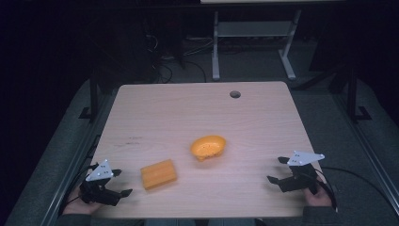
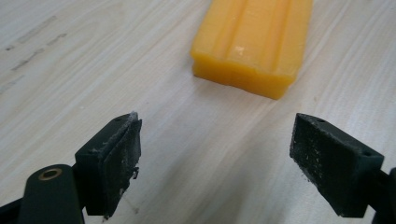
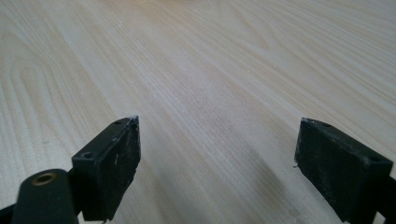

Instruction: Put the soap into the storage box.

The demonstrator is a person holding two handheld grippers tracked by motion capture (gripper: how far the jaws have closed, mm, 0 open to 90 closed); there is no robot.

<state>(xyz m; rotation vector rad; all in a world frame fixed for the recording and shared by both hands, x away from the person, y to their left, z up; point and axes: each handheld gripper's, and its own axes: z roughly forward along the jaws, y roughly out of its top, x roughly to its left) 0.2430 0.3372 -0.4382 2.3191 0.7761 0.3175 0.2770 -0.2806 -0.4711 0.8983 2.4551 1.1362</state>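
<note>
An orange rectangular block (image 1: 158, 174) lies flat on the wooden table (image 1: 179, 113), left of centre near the front. The block (image 2: 254, 39) sits a short way ahead of my left gripper (image 2: 215, 154), whose jaws stand wide apart with nothing between them. In the high view the left gripper (image 1: 121, 182) rests at the front left corner, held by a hand. An orange bowl (image 1: 208, 147) sits near the table's middle, tilted. My right gripper (image 1: 277, 170) is at the front right, open, and bare wood lies between the right gripper (image 3: 217, 156) jaws.
A round cable hole (image 1: 235, 94) is in the table near its far edge. Cables trail from both grippers over the table's sides. Behind the table stand a white desk frame (image 1: 249, 42) and dark floor with loose cables.
</note>
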